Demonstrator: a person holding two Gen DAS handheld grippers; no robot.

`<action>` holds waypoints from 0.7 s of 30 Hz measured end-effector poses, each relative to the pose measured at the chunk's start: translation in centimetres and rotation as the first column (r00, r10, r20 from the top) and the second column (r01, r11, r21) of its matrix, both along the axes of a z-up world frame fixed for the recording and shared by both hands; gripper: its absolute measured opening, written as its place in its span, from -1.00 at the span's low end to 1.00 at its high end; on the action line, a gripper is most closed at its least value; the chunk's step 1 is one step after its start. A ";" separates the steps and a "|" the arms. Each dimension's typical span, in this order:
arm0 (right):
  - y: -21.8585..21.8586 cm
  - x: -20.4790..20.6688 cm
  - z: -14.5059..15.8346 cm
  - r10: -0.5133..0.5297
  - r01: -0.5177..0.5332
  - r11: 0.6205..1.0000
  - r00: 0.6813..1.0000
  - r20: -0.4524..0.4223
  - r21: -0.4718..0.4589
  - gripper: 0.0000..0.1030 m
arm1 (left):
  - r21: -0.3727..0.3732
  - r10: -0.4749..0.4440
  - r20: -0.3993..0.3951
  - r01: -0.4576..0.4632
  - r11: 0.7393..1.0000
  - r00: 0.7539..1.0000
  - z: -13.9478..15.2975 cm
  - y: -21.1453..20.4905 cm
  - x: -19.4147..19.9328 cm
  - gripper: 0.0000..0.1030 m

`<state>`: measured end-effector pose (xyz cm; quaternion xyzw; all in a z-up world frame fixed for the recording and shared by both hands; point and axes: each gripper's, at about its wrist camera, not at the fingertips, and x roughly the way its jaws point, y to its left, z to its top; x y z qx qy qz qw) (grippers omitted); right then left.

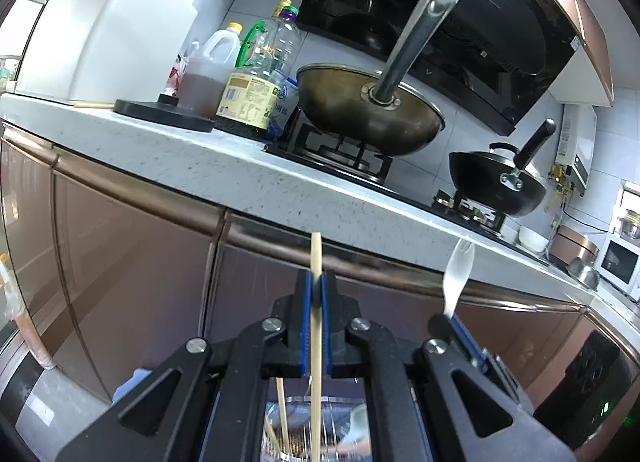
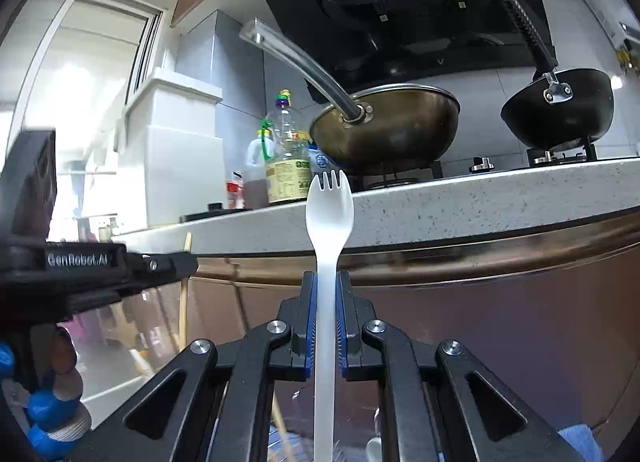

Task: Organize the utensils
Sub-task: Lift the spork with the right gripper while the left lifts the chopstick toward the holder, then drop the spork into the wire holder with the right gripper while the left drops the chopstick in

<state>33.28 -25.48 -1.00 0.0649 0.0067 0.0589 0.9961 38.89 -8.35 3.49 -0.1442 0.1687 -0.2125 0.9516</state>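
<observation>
The chopstick [image 1: 316, 342] and spork [image 2: 326, 342] run off the bottom edge

Countertop edge [image 2: 440, 198] close ahead

A home kitchen; woks [image 1: 370, 110] on a gas hob [image 1: 340, 160]; range hood [image 1: 460, 22]; stone countertop [image 2: 480, 198].

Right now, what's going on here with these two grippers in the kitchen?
A person is sorting utensils in front of the speckled grey kitchen counter. The left hand-held gripper is shut on a pale wooden chopstick, held upright. The right hand-held gripper is shut on a white plastic spork, tines up. Both utensils are lifted clear, above a clear container below that holds more chopsticks. Neither has been put down yet.
</observation>
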 end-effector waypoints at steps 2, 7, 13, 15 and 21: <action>0.2 0.7 -0.8 -0.006 0.006 1.000 1.000 0.004 -0.015 -0.82 | -0.003 0.018 0.009 -0.018 1.000 1.000 -0.7 -0.7 1.0 -0.91; 0.9 1.7 -3.6 -0.040 0.040 0.999 0.999 0.012 -0.034 -0.82 | 0.016 0.077 0.069 -0.078 0.997 0.995 -2.8 -2.0 1.9 -0.91; 1.0 0.2 -6.8 -0.105 0.106 0.991 0.994 0.013 -0.088 -0.64 | 0.057 0.063 0.061 -0.067 0.996 0.996 -6.8 -3.2 1.6 -0.88; 0.9 -0.1 -7.3 -0.097 0.095 0.991 0.995 -0.014 -0.089 -0.24 | 0.067 0.056 0.049 -0.059 0.996 0.997 -7.4 -3.2 1.1 -0.87; 0.1 -3.0 -6.1 -0.117 0.113 0.991 0.992 -0.044 -0.076 -0.12 | 0.111 0.071 0.045 -0.076 0.991 0.996 -6.0 -1.8 -2.1 -0.86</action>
